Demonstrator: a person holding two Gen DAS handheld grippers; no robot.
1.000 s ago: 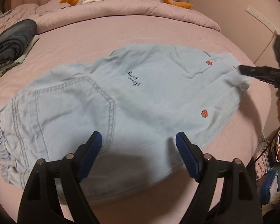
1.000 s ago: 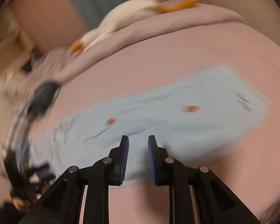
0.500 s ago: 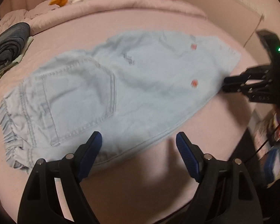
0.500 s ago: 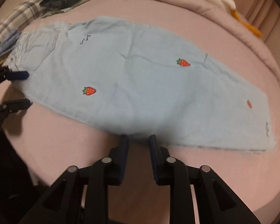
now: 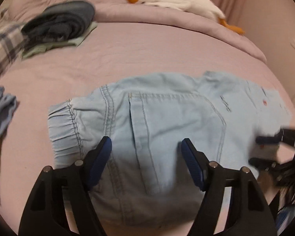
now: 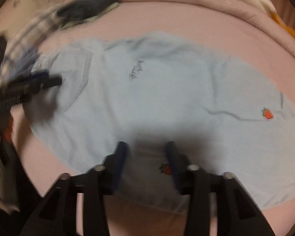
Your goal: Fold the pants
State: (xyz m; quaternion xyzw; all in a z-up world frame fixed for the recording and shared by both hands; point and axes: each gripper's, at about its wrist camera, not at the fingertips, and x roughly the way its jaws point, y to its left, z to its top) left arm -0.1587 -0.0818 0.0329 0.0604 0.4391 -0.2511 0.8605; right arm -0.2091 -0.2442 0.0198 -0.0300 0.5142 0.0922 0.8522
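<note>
1 pair of pants (image 5: 167,122) lying flat on 1 bed (image 5: 127,59).
2 grippers: left gripper (image 5: 146,147) and right gripper (image 6: 146,150) hovering, jaws apart.

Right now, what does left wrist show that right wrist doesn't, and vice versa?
Left wrist only: the pants' gathered elastic waistband, sharply, between the open left gripper. Right wrist only: the leg end with two strawberry patches, one by the open right gripper. Both: pants flat on the pink bed, dark folded clothes, goose plush.
</note>
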